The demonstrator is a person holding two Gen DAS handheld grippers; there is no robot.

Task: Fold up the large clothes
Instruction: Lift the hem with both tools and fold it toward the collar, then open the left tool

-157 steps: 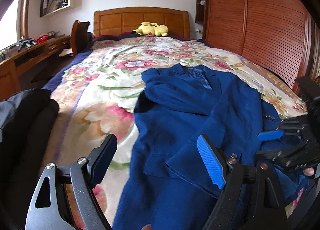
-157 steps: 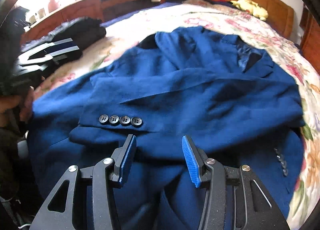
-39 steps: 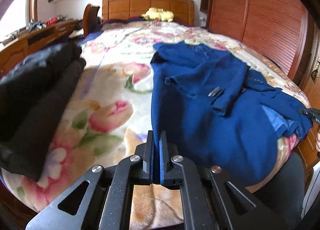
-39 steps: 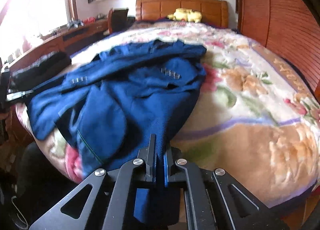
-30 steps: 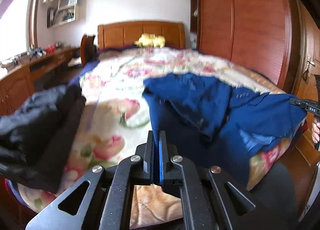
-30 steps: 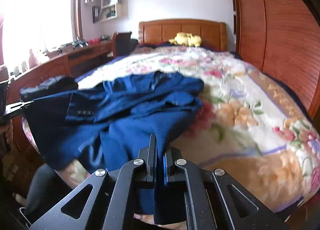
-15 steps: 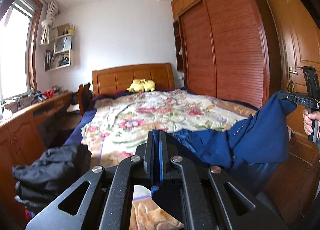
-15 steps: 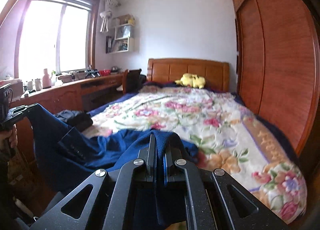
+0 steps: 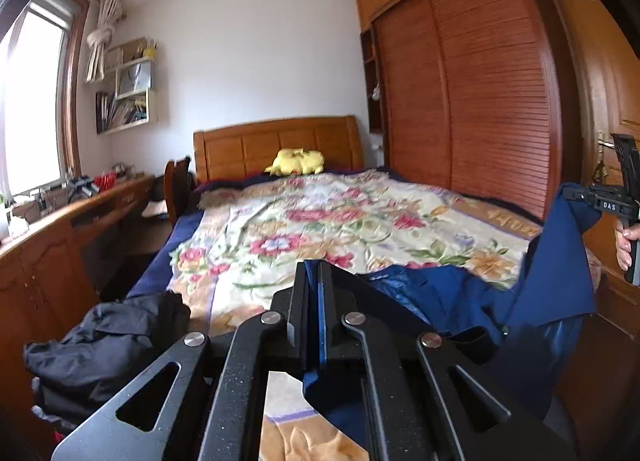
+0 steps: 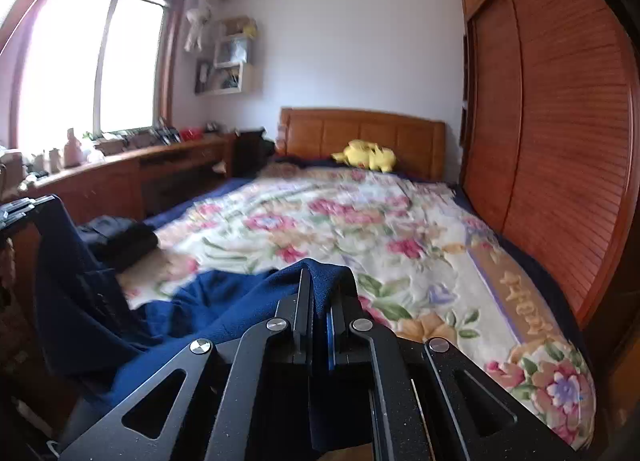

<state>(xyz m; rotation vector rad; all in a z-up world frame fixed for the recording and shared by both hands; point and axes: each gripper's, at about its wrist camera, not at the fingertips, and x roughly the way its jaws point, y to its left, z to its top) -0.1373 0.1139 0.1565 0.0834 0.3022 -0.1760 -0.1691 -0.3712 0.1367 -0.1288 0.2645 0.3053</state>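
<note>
Blue jacket (image 9: pixel 536 301) now aloft, off bed (image 9: pixel 360 229).

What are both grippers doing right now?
Left gripper: jaws shut on the blue jacket.
Right gripper: jaws shut on the same blue jacket.

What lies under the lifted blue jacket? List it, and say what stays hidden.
Under the blue jacket, pinched by the left gripper and right gripper, the floral blanket shows at the bed's foot. The fabric covers the blanket's near edge and anything below it.
</note>
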